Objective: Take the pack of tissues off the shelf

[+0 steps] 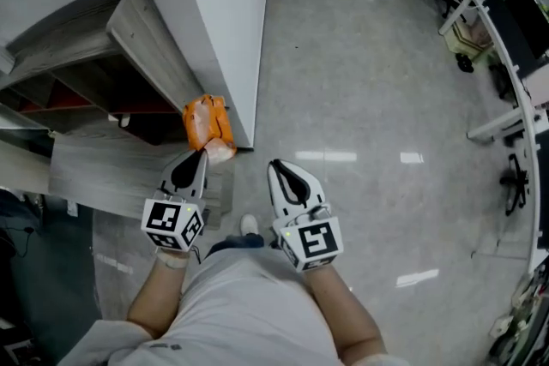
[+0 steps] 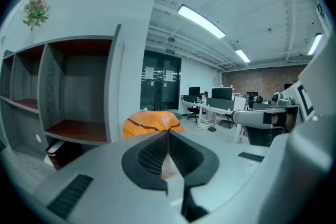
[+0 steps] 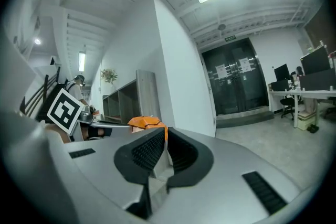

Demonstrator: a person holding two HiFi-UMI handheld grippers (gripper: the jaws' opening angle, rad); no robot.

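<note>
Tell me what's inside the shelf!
The shelf shows bare boards in its upper compartments. The bottom one is too dark to tell. The tissues are outside it.

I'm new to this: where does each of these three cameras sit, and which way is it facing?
Head view: on the person's head, facing steeply down at both arms, the left gripper, right gripper, shelf.
Left gripper view: on the left gripper, facing along its jaws, shut on the pack, toward the shelf.
Right gripper view: on the right gripper, facing along its shut jaws toward a wall.
Shared: all three show the pack.
</note>
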